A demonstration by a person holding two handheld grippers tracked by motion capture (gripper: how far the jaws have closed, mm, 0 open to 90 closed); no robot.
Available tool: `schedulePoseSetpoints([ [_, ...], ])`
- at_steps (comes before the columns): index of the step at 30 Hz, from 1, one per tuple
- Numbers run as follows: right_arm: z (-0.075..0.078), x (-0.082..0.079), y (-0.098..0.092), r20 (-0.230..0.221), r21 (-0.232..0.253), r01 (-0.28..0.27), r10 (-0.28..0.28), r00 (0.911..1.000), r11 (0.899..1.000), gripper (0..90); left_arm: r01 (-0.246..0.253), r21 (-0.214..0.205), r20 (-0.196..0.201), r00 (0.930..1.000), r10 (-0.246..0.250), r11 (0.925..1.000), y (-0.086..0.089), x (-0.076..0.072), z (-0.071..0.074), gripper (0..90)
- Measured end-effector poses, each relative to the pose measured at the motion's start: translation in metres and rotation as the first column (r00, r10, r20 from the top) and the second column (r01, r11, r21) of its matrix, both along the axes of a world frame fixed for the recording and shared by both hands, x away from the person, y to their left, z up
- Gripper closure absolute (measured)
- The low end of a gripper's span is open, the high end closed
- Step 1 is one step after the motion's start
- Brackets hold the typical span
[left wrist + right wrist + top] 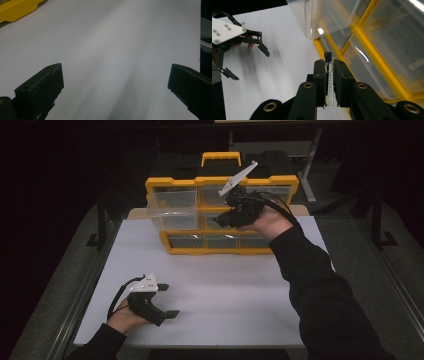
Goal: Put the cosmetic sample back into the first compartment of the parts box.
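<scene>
A yellow and black organizer [220,182] with clear drawers stands at the back of the white table [215,285]. Its top-left drawer [172,207] is pulled out toward me. My right gripper [222,220] hovers in front of the organizer's middle drawers, just right of that drawer. In the right gripper view this gripper [329,67] is shut on a small clear vial [329,82] with a black cap, lettered LASTAR. The pulled-out drawer [322,17] sits just above and ahead of the vial. My left gripper [167,300] rests low at the table's front left, open with nothing between its fingers [45,85].
A yellow carry handle [221,157] tops the organizer. The table's right edge [200,50] shows in the left gripper view. Dark floor and a table leg [310,185] lie beyond. White tabletop spreads between the two grippers.
</scene>
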State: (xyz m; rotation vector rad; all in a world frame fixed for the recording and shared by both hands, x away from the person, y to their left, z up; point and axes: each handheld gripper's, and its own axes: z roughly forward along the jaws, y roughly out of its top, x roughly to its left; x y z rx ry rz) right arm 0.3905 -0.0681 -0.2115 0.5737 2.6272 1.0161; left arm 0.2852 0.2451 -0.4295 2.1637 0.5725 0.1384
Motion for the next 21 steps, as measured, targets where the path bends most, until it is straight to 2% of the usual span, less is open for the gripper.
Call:
schedulePoseSetpoints([
  [11, 0.025, 0.004, 0.009, 0.019, 0.01, -0.008, 0.008, 0.9998, 1.0, 79.1, 0.002, 0.0, -0.002, 1.0, -0.002, 1.0, 0.0, 0.0, 0.0, 0.0],
  [21, 0.043, 0.014, 0.021, 0.026, 0.029, -0.01, 0.01, 0.9996, 1.0, 79.1, 0.002, 0.0, -0.002, 1.0, -0.002, 1.0, 0.001, 0.0, 0.0, 0.0],
])
